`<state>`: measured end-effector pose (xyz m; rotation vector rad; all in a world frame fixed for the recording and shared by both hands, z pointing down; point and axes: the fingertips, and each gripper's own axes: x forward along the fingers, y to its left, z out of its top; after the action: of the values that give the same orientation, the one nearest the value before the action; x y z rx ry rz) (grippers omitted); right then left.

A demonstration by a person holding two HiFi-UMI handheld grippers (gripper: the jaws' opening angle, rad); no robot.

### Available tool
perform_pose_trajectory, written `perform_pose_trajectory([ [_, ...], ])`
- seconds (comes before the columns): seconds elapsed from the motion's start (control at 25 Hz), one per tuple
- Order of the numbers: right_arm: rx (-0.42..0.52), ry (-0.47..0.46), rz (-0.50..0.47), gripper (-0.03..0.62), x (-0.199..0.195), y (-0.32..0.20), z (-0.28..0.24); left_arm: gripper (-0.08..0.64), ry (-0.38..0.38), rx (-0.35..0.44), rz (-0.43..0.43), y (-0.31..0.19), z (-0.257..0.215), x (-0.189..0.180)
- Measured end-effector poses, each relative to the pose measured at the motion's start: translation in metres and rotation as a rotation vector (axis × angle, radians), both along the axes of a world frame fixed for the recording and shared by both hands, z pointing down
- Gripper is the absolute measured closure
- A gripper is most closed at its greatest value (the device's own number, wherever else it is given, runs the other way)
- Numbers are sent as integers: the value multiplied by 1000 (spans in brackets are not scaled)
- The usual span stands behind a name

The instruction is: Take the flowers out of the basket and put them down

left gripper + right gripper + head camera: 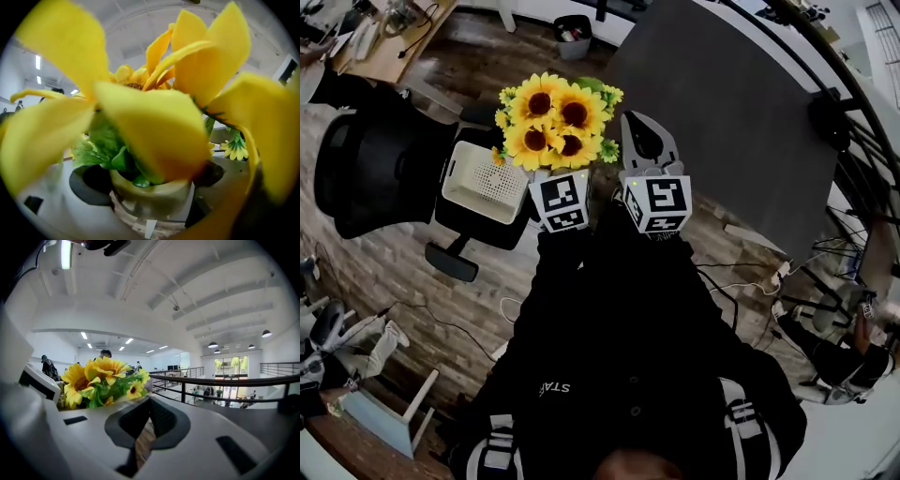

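Left gripper (150, 190) is clamped on the pale green base of the flowers (555, 120). Its own view shows the jaws pressed in from either side of that base, with yellow petals filling almost everything above.

Taking the white basket (485, 180) as the landmark: it sits on a black chair (455, 246) at the left, and its inside looks bare. The flowers are already clear of it, held above and just to the right of its right-hand rim. The bunch's long axis runs along the left gripper's jaws, base at the jaws and heads pointing away from the person.

Further right of the basket, just beside the bunch, the right gripper (639, 127) has its jaws brought together on nothing. Only a sliver of wooden floor shows through the narrow slit between its pads. It points the same way as the left one, and the flowers appear at the left edge of its view.

Furthest from the basket is the grey table (722, 122), beyond the right gripper.

Lifting out looks done and setting down is what remains. If the table is the place, the move turns on one relation: it lies to the right of the bunch, on the side away from the basket. The left gripper would have to carry the load across past the idle right one, though the right is nearer the table.
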<state>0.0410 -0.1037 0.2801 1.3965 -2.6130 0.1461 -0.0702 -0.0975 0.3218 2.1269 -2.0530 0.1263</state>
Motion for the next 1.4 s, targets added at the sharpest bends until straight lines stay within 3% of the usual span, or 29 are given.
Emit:
perform_pose_trajectory([
  [0.32,-10,-1,182,578,112,-24,5,74,-23,-24,183,-46,5,110],
  [0.6,-36,-5,317,578,225,-60,18,74,-31,-48,310,-93,16,221],
  [0.84,-73,-14,396,578,297,-96,37,74,-39,-89,389,-133,38,292],
  [1.08,-101,-27,431,578,358,-115,55,74,-53,-141,397,-150,64,345],
  [1.4,-189,-5,477,578,383,-135,130,74,-36,-228,404,-176,146,363],
])
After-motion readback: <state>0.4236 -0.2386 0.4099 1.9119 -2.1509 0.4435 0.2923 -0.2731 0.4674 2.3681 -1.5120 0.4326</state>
